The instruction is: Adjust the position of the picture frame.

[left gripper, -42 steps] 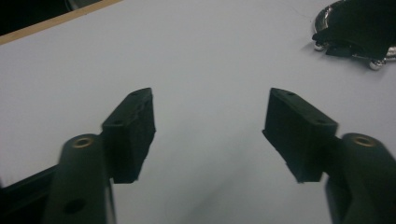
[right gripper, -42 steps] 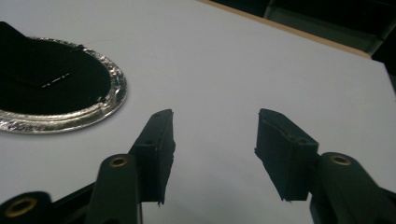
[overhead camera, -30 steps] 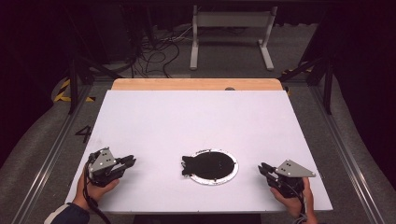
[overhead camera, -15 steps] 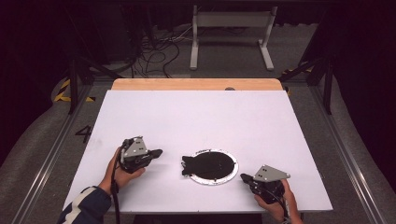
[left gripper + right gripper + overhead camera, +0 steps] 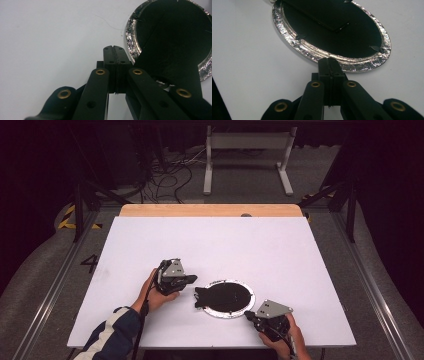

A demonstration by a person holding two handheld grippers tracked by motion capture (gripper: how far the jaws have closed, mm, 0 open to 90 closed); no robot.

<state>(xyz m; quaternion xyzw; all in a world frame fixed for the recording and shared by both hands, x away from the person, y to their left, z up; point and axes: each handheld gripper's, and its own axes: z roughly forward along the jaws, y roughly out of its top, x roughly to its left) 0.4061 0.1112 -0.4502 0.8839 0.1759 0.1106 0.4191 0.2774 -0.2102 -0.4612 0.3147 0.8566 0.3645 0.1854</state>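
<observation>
**Both claws pressed together beside the round frame**

High view: white desk (image 5: 210,245) with a round black frame with a silver rim (image 5: 227,298) lying flat near the front edge, roughly centre. A black stand flap (image 5: 202,296) sticks out from its left side. Left claw (image 5: 192,279) in the person's left hand (image 5: 157,295), just left of the frame, tips pointing at the flap, close to it; contact can't be told. Right claw (image 5: 248,315) in the right hand (image 5: 285,340), at the frame's front right, tips just beside the rim. Striped sleeve (image 5: 112,335) on the left arm.

Left gripper view: left claw (image 5: 115,47) pressed together, nothing between the pads. Silver rim (image 5: 130,32) just right of the tips, black flap (image 5: 170,65) running down beside the right jaw. Bare desk (image 5: 50,37) on the left.

Right gripper view: right claw (image 5: 329,60) pressed together, empty, tips right at the near edge of the silver rim (image 5: 352,62); touching or just short, can't tell. Black back panel (image 5: 337,30) with small clips (image 5: 375,48) beyond it.
</observation>
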